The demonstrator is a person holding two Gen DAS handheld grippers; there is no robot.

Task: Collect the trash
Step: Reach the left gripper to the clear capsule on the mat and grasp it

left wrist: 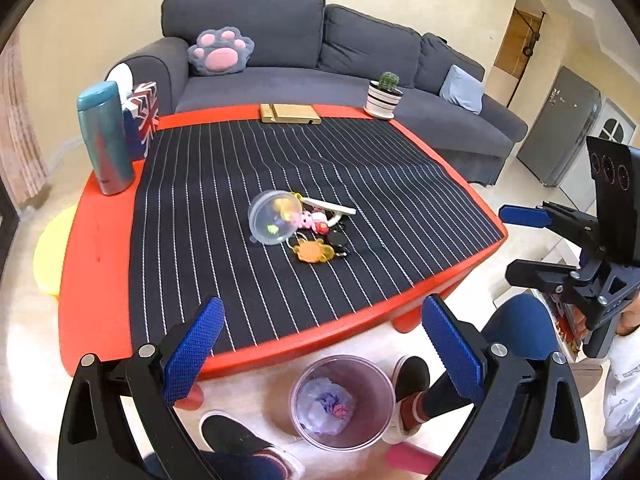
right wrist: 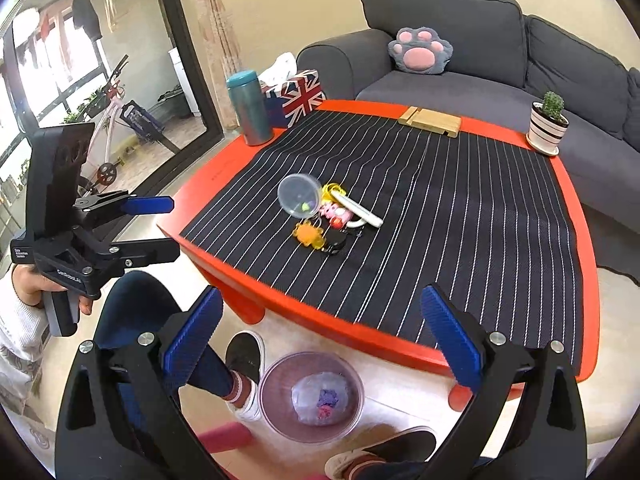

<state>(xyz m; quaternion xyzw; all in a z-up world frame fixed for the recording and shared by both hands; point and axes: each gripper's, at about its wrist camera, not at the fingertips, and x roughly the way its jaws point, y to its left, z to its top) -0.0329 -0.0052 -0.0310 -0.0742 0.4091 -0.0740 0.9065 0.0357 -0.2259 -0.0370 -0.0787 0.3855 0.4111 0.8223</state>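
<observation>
A clear plastic cup [left wrist: 274, 216] [right wrist: 300, 196] lies on its side mid-table on the striped cloth [left wrist: 224, 184]. It touches a cluster of keychains: an orange one [left wrist: 312, 250] [right wrist: 308, 234], a pink toy [left wrist: 308, 218] and a white strip [left wrist: 332, 206] [right wrist: 360, 208]. On the floor below the table's near edge stands a see-through bin [left wrist: 384, 380] [right wrist: 272, 380] holding crumpled trash [left wrist: 326, 408] [right wrist: 320, 400]. My left gripper [left wrist: 322, 312] [right wrist: 173, 227] and right gripper [right wrist: 322, 300] [left wrist: 508, 242] both hover open and empty above the bin.
On the red table [left wrist: 96, 240] are a teal flask [left wrist: 106, 136], a flag-print tissue box [left wrist: 142, 120], a wooden stand [left wrist: 290, 114] and a potted cactus [left wrist: 384, 96]. A grey sofa [left wrist: 320, 52] stands behind. The person's shoes [left wrist: 412, 376] flank the bin.
</observation>
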